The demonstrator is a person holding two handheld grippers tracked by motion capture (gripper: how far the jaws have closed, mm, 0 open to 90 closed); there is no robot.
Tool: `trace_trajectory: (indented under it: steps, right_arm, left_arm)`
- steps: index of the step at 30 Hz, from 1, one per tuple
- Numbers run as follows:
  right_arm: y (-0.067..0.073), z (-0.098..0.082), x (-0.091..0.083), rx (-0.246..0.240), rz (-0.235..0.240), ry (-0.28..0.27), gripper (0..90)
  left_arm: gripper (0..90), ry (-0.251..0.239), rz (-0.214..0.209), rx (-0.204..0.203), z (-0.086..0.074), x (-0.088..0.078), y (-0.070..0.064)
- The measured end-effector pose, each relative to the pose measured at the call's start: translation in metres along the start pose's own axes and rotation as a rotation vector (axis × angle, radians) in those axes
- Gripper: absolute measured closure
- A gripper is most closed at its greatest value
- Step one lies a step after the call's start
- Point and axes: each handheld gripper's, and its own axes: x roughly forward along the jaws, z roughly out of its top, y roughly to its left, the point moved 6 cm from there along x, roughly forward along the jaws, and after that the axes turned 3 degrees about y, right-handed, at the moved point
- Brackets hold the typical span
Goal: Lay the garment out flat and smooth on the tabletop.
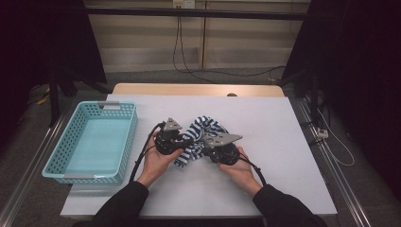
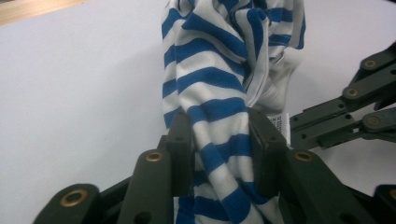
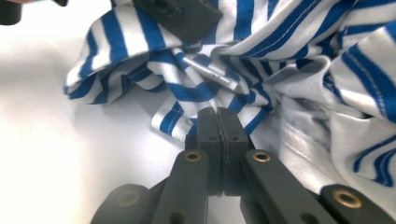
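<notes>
A blue-and-white striped garment point(image 1: 204, 128) lies bunched in the middle of the white table cover point(image 1: 274, 127). My left gripper point(image 1: 186, 142) comes at it from the left. In the left gripper view its pads squeeze a thick twisted fold of the garment point(image 2: 210, 84), so the left gripper point(image 2: 219, 140) is shut on it. My right gripper point(image 1: 202, 147) meets the cloth from the right. In the right gripper view the right gripper point(image 3: 218, 119) has its jaws pressed together on the hem of the garment point(image 3: 327, 70). Both hands rest low on the table.
A light blue plastic basket point(image 1: 133, 126) stands at the table's left edge with nothing in it. The right gripper's linkage point(image 2: 355, 112) sits close beside the left gripper. Dark curtains and cables surround the table, and its wooden far edge point(image 1: 198, 89) shows beyond the cover.
</notes>
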Motion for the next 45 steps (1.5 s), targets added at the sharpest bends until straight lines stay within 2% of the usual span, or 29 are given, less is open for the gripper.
trace_trajectory:
  steps: [2, 5, 11, 15, 17, 21, 23, 25, 26, 27, 28, 30, 31, 33, 35, 39, 40, 42, 45]
  right_arm:
    - [0.002, 0.001, -0.005, -0.003, 0.012, -0.009, 90.0]
    - [0.005, 0.003, -0.015, -0.016, 0.025, -0.028, 90.0]
    - [0.006, -0.004, -0.031, -0.019, 0.037, -0.038, 90.0]
    - [0.005, -0.011, -0.038, -0.017, 0.035, -0.027, 90.0]
    - [0.004, -0.014, -0.043, -0.014, 0.037, -0.031, 90.0]
    - [0.002, -0.021, -0.055, -0.011, 0.033, -0.037, 90.0]
    - [0.002, -0.025, -0.058, -0.009, 0.039, -0.040, 90.0]
    - [0.004, -0.028, -0.060, -0.010, 0.049, -0.038, 90.0]
    - [0.005, -0.028, -0.060, -0.013, 0.059, -0.040, 90.0]
    - [0.006, -0.028, -0.061, -0.022, 0.058, -0.041, 89.8]
    - [0.006, -0.027, -0.062, -0.019, 0.054, -0.044, 87.2]
    - [0.004, -0.025, -0.063, -0.009, 0.046, -0.048, 78.2]
    - [0.002, -0.024, -0.062, -0.011, 0.028, -0.044, 78.0]
    - [-0.001, -0.024, -0.060, -0.001, 0.023, -0.044, 75.6]
    - [-0.003, -0.023, -0.056, 0.000, 0.014, -0.040, 75.2]
    - [-0.010, -0.019, -0.052, 0.015, -0.023, -0.056, 75.2]
    - [-0.013, -0.018, -0.050, 0.024, -0.031, -0.060, 75.7]
    - [-0.018, -0.018, -0.046, 0.026, -0.050, -0.052, 76.5]
    - [-0.024, -0.019, -0.038, 0.029, -0.073, -0.027, 76.1]
  left_arm:
    - [70.2, -0.011, -0.019, -0.023, 0.001, -0.003, 0.002]
    - [77.2, -0.035, -0.075, -0.077, 0.004, -0.007, 0.004]
    - [81.1, -0.042, -0.084, -0.080, 0.005, -0.008, 0.002]
    - [83.1, -0.041, -0.050, -0.100, 0.004, -0.010, 0.010]
    - [83.5, -0.025, -0.016, -0.112, 0.001, -0.010, 0.016]
    - [83.6, -0.008, -0.020, -0.145, -0.006, -0.005, 0.022]
    - [83.6, 0.007, -0.027, -0.148, -0.009, -0.001, 0.021]
    - [83.6, 0.023, -0.013, -0.135, -0.010, 0.002, 0.020]
    - [83.6, 0.033, 0.001, -0.130, -0.011, 0.004, 0.021]
    - [83.6, 0.046, 0.034, -0.127, -0.013, 0.005, 0.023]
    - [83.6, 0.060, 0.054, -0.139, -0.015, 0.005, 0.027]
    - [82.4, 0.070, 0.083, -0.171, -0.022, 0.007, 0.037]
    - [82.4, 0.078, 0.088, -0.177, -0.025, 0.008, 0.040]
    - [81.9, 0.102, 0.075, -0.179, -0.030, 0.010, 0.045]
    - [80.1, 0.089, 0.041, -0.216, -0.032, 0.014, 0.044]
    - [72.2, 0.077, 0.047, -0.191, -0.028, 0.013, 0.039]
    - [69.4, 0.068, 0.049, -0.175, -0.026, 0.011, 0.038]
    - [63.7, 0.036, 0.052, -0.174, -0.020, 0.006, 0.035]
    - [55.2, -0.005, 0.082, -0.151, -0.010, -0.005, 0.032]
